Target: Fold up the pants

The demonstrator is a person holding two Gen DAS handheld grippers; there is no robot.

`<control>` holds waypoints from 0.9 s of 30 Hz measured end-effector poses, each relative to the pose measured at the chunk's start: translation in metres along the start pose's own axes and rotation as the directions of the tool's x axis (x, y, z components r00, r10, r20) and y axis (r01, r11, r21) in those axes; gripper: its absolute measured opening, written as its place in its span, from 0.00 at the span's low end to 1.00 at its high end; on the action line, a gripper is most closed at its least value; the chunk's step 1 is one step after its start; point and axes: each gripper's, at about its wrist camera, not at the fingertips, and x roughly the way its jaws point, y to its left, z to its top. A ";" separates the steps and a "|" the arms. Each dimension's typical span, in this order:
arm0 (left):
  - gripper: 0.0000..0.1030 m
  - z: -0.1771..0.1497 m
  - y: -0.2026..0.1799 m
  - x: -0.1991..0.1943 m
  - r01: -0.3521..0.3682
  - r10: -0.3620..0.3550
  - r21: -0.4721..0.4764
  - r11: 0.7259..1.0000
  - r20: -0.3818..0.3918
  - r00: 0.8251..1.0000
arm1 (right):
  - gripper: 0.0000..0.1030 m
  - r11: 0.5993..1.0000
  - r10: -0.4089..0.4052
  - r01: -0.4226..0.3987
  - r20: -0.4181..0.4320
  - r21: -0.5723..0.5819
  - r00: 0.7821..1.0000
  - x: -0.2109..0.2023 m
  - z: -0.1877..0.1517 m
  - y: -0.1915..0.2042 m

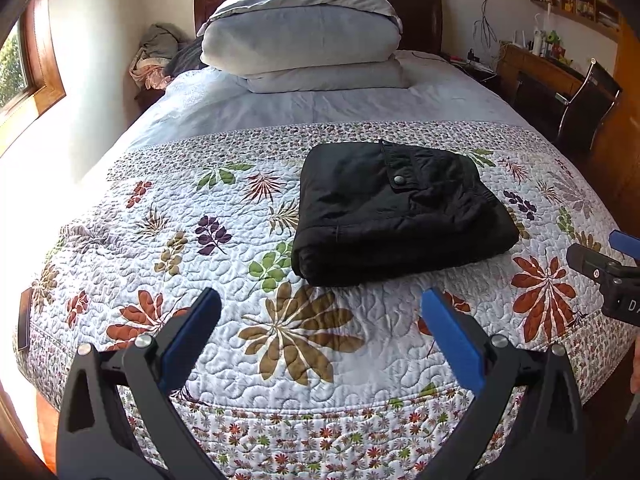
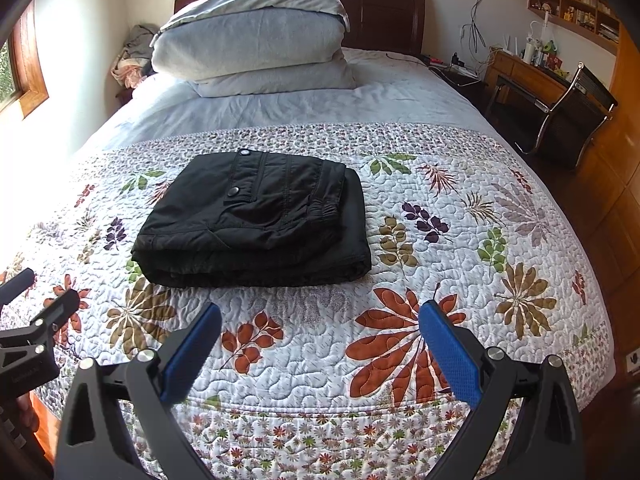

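The black pants (image 1: 400, 208) lie folded into a thick rectangular bundle on the floral quilt (image 1: 280, 340), a snap-button pocket flap on top. They also show in the right wrist view (image 2: 256, 220). My left gripper (image 1: 320, 300) is open and empty, held above the quilt just short of the bundle's near edge. My right gripper (image 2: 320, 312) is open and empty, also short of the bundle and to its right. The right gripper shows at the right edge of the left wrist view (image 1: 612, 276).
A stack of folded grey duvet and pillow (image 1: 304, 40) sits at the head of the bed. A desk and black chair (image 2: 576, 112) stand to the right. A dark flat object (image 1: 24, 320) lies at the quilt's left edge.
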 end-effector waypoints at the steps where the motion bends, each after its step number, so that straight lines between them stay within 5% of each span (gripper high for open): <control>1: 0.97 0.000 0.000 0.000 0.001 -0.001 0.000 1.000 0.000 1.000 | 0.97 1.000 0.000 0.000 0.001 0.000 1.000 0.000 0.000 0.000; 27: 0.97 0.001 0.001 0.003 0.003 -0.003 -0.001 1.000 -0.005 1.000 | 0.97 1.000 -0.005 0.005 -0.003 0.005 1.000 0.002 0.000 -0.002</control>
